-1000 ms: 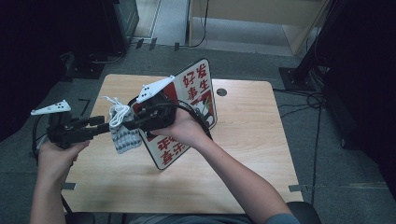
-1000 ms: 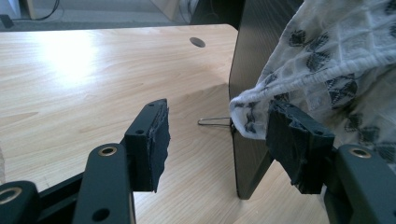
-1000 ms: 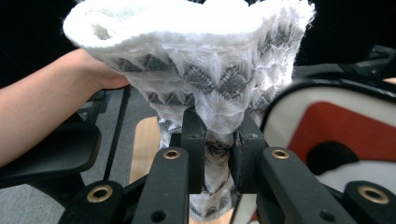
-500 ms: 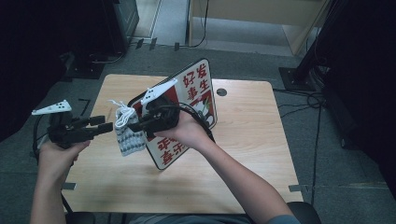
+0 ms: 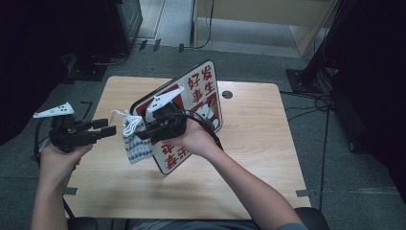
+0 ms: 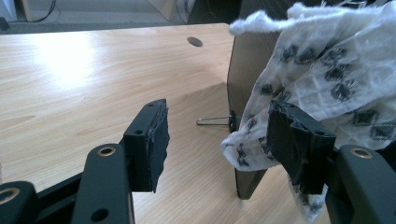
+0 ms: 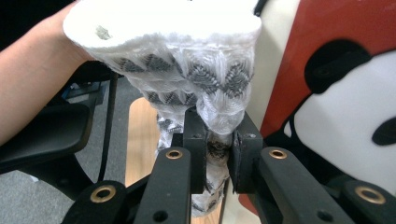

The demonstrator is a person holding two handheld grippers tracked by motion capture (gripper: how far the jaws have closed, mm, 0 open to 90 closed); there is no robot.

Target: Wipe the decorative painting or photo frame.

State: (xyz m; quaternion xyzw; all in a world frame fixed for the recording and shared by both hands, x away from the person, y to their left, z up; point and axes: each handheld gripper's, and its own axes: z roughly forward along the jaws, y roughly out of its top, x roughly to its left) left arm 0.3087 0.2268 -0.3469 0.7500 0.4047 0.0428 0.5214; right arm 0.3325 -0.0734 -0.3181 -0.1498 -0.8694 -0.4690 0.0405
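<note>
A white cloth pouch (image 5: 133, 143) with a dark woven pattern hangs above the table's left half. My right gripper (image 5: 143, 135) is shut on its gathered top; in the right gripper view the pouch (image 7: 187, 70) bunches up over the pinching jaws of that gripper (image 7: 217, 154). My left gripper (image 5: 108, 127) is held level just left of the pouch. Its jaws stand wide apart in the left gripper view (image 6: 224, 135), and the pouch (image 6: 327, 79) hangs against the right-hand jaw, unpinched. Behind the pouch stands a tilted red-and-white sign (image 5: 201, 96) with Chinese characters.
The wooden table (image 5: 268, 143) has a cable hole (image 5: 227, 94) near its far edge. A metal clip (image 6: 215, 121) sticks out at the sign's dark back (image 6: 245, 70). Cables (image 5: 311, 103) lie on the floor at the right, and dark equipment stands at the far left.
The right gripper and the pouch have drifted slightly to the right and down. The left gripper has stayed where it was.
</note>
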